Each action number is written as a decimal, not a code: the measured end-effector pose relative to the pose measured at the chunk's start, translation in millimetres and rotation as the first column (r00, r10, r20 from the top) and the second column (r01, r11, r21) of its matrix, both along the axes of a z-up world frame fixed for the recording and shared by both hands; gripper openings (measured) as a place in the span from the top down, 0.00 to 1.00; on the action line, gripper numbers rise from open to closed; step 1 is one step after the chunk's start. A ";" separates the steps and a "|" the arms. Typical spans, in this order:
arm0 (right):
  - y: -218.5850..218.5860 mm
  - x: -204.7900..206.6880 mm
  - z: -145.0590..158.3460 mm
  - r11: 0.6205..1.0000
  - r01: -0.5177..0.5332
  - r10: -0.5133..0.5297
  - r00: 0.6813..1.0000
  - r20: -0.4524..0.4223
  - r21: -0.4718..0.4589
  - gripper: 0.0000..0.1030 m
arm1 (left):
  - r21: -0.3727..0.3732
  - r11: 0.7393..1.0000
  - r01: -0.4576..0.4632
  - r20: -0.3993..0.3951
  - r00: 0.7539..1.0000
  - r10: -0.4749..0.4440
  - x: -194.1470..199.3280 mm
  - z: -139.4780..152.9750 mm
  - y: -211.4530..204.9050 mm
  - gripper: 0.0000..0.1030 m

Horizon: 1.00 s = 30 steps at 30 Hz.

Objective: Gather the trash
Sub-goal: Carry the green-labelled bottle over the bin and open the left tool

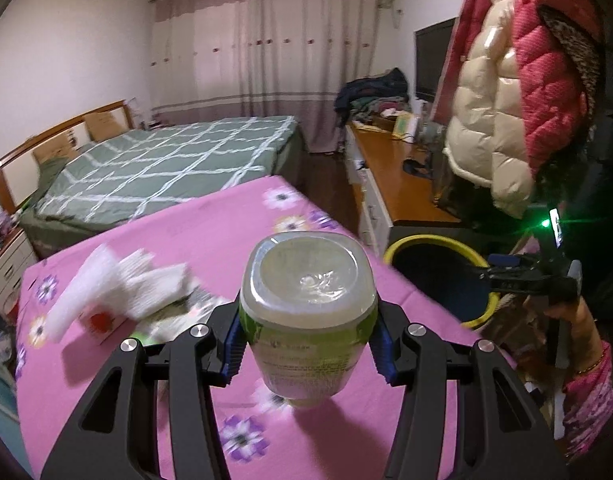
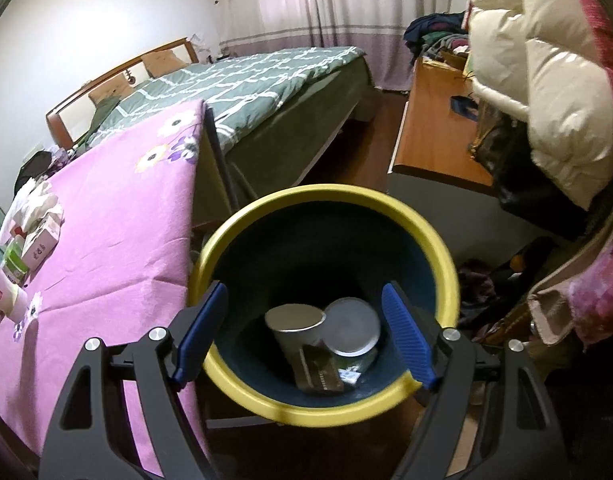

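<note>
My left gripper (image 1: pixel 308 344) is shut on a clear plastic bottle (image 1: pixel 308 304) with a green label, held above the pink flowered tablecloth (image 1: pixel 210 236) with its base toward the camera. A white tissue (image 1: pixel 118 292) and a small box with wrappers (image 1: pixel 102 324) lie to its left on the table. My right gripper (image 2: pixel 306 332) is open and empty, right over the yellow-rimmed dark bin (image 2: pixel 446 256), which also shows in the left wrist view (image 1: pixel 434 242). In the bin lie a paper cup (image 2: pixel 294 326), a round lid (image 2: pixel 352 332) and a dark wrapper (image 2: pixel 320 372).
The bin stands off the table's right edge. A green checked bed (image 1: pixel 166 168) lies behind the table. A wooden desk (image 1: pixel 402 176) with clutter and hanging puffy jackets (image 1: pixel 518 92) are to the right. Tissues and small boxes (image 2: pixel 38 240) sit on the table's left.
</note>
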State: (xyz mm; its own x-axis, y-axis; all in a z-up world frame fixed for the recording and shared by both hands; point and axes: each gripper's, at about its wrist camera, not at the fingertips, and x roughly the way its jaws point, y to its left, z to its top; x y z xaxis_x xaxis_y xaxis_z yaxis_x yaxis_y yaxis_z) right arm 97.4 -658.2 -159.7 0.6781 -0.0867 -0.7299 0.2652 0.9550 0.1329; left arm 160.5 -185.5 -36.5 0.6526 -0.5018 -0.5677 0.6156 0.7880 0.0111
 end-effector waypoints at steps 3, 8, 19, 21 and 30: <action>-10.7 -10.6 1.5 1.000 0.024 -0.024 1.000 0.006 -0.011 0.27 | -0.007 0.998 0.059 0.005 0.998 -0.059 1.2 5.8 -29.8 0.50; -33.7 -29.4 0.4 0.997 0.071 -0.070 0.997 0.015 -0.009 0.27 | -0.011 0.987 0.157 -0.006 0.988 -0.157 4.5 11.4 -90.2 0.50; -64.8 -53.3 -15.4 0.992 0.125 -0.125 0.992 0.000 0.008 0.27 | 0.019 0.954 0.300 -0.096 0.950 -0.297 22.6 -23.8 -231.4 0.50; -67.6 -56.2 -17.0 0.991 0.132 -0.132 0.991 -0.002 0.005 0.27 | 0.023 0.948 0.317 -0.115 0.943 -0.313 25.1 -36.1 -250.9 0.50; -66.7 -62.8 -15.3 0.989 0.145 -0.145 0.989 -0.009 -0.010 0.26 | 0.044 0.957 0.288 -0.128 0.951 -0.280 25.3 -61.0 -277.6 0.20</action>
State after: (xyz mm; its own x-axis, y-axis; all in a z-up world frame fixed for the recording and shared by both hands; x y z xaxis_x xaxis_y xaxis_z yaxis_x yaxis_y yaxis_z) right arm 34.6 -725.0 -175.0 0.6510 -0.1905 -0.7348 0.4022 0.9075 0.1211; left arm 185.9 -463.0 -97.5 0.4141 -0.6182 -0.6681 0.8138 0.5803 -0.0326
